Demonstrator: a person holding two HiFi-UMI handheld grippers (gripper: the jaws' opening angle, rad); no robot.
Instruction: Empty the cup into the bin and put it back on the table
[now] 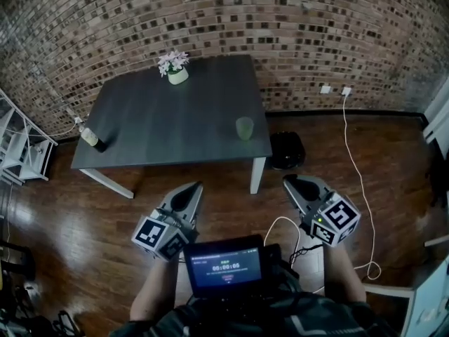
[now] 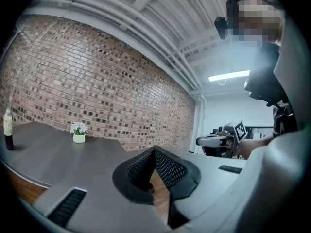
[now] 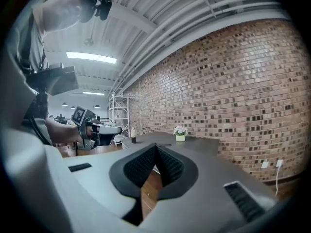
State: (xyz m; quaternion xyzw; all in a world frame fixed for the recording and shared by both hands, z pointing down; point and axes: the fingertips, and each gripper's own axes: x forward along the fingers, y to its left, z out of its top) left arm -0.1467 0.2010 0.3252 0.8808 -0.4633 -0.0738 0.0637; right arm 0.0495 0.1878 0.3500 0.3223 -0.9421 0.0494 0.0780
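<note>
A pale green cup (image 1: pixel 244 128) stands upright near the right front corner of the dark table (image 1: pixel 175 125). A black bin (image 1: pixel 286 149) sits on the wooden floor just right of that corner, by the white table leg. Both grippers hang over the floor in front of the table, apart from cup and bin. My left gripper (image 1: pixel 193 187) (image 2: pixel 154 149) is shut with nothing between its jaws. My right gripper (image 1: pixel 291 181) (image 3: pixel 156 147) is also shut and empty. The cup does not show in either gripper view.
On the table stand a white flower pot (image 1: pixel 175 69) at the back and a bottle (image 1: pixel 91 137) at the left front corner. A white cable (image 1: pixel 358 174) trails across the floor from a wall socket. A white shelf (image 1: pixel 21 146) stands at the left.
</note>
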